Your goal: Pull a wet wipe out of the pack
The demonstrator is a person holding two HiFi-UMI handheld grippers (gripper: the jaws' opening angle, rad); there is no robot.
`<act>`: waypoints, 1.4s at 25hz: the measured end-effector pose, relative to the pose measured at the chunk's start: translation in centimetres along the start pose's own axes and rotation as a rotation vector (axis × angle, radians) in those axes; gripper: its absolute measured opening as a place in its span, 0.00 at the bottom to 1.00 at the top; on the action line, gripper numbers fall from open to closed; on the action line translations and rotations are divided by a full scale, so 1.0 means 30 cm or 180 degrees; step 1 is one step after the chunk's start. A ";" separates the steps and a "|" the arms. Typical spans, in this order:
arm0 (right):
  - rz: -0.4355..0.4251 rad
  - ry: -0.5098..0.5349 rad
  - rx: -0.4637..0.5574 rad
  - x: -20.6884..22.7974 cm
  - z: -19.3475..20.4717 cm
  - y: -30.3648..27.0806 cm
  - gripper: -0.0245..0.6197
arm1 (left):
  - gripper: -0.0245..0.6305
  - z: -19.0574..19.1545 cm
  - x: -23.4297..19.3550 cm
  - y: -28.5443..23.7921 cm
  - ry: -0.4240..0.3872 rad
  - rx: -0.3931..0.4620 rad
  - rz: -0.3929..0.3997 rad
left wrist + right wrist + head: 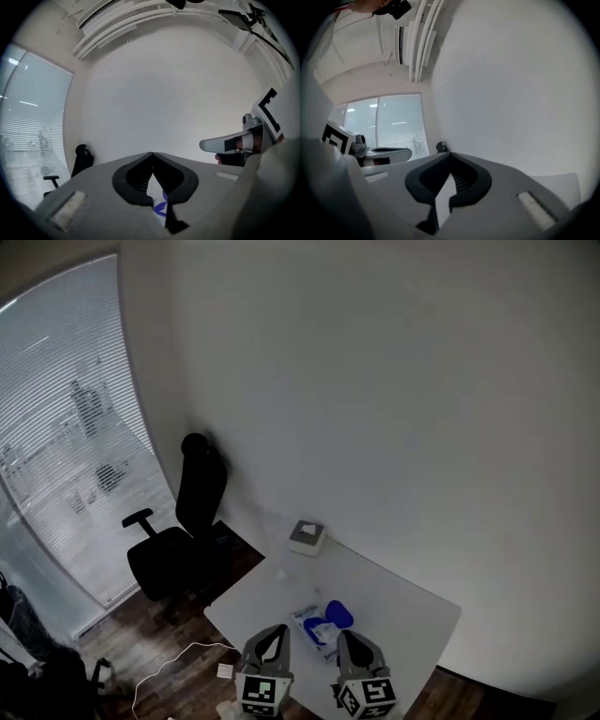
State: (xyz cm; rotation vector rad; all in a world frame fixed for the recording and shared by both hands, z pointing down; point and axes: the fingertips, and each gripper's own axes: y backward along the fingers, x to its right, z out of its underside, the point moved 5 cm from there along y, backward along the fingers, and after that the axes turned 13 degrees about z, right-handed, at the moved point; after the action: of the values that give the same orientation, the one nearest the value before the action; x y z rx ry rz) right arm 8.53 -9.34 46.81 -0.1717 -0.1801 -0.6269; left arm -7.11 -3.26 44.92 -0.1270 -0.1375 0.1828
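Observation:
The wet wipe pack [317,628] lies on the white table [403,606], white and blue, with its round blue lid [338,615] flipped open. My left gripper [273,634] hovers at the pack's near left with its jaws together and nothing between them. My right gripper [346,640] is at the pack's near right, also shut and empty. In the left gripper view the jaws of the left gripper [152,154] meet at the tips, a strip of the pack [160,206] shows below them, and the right gripper [220,144] is at the right. The right gripper [449,153] points level at the wall.
A small grey tissue box [307,537] stands at the table's far corner. A black office chair [178,540] is left of the table, in front of a window with blinds [66,427]. A white cable [178,662] lies on the dark floor.

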 end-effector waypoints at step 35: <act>0.2059 0.0119 0.0108 -0.194 -0.002 -0.180 0.05 | 0.04 0.049 -0.349 -0.312 0.0033 0.0298 0.1952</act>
State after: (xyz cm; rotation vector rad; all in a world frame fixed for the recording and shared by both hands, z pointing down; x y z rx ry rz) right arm 0.70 -10.37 46.03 -0.1734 -0.0897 0.0165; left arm -15.93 -14.20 46.37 -0.0734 -0.0758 0.7990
